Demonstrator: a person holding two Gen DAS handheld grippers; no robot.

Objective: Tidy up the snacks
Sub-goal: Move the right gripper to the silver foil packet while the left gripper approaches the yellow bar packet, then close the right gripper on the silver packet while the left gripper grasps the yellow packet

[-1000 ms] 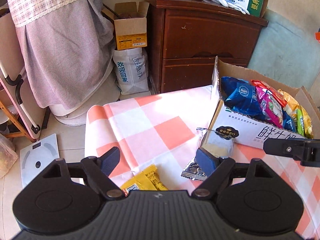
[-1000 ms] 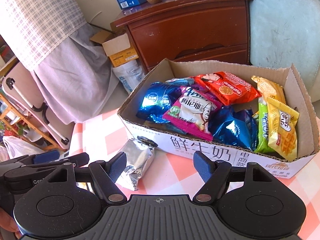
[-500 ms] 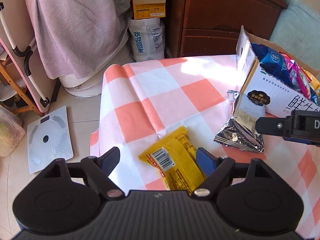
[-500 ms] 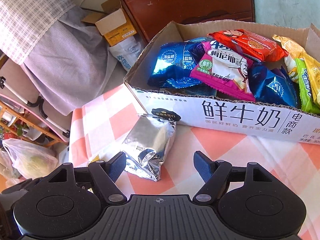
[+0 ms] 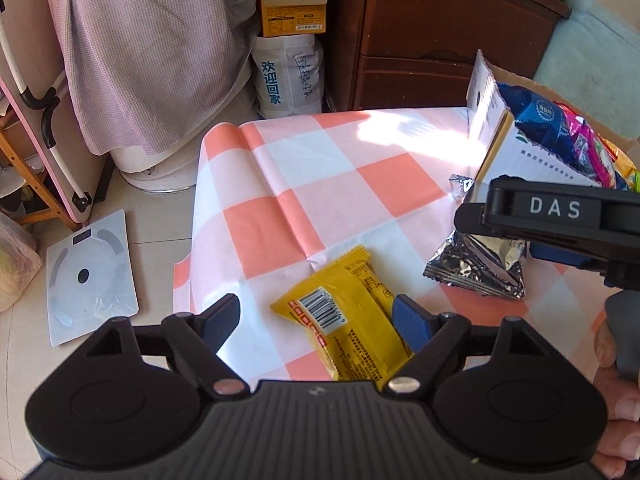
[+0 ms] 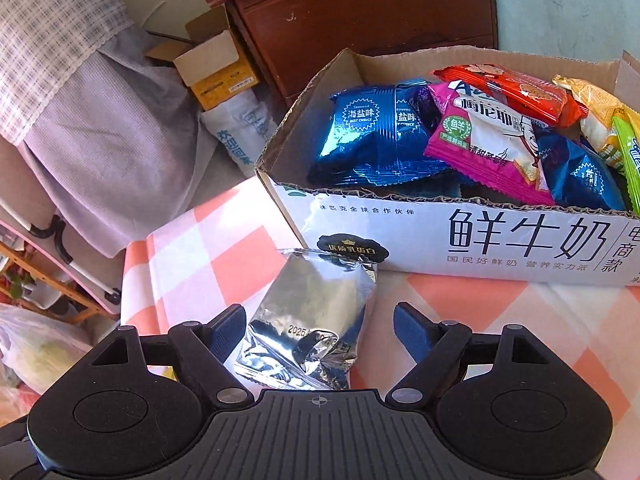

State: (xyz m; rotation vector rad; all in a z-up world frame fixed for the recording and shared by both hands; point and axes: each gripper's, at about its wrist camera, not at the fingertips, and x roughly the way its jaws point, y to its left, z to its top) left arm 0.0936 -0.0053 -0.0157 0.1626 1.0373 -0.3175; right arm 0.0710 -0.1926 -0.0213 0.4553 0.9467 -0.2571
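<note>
- Snacks lie in two places: two loose packets on the checked tablecloth and a heap inside the cardboard box at the table's far right.
- Nearest the left gripper is a yellow packet, flat on the cloth with its barcode facing up.
- That gripper's jaws stand wide, one finger on each side of the yellow packet; the right-hand blue pad looks to be touching or just beside the packet's edge, the left-hand pad is apart from it.
- A silver foil packet lies on the cloth just in front of the box, its top edge against the box's white printed wall.
- The right gripper hangs over the foil packet with jaws wide and just been opening; the packet sits between the fingers, closer to the left one, not squeezed.
- Inside the box are blue packets, a pink-and-white one, a red one and yellow and green ones at the right end.
</note>
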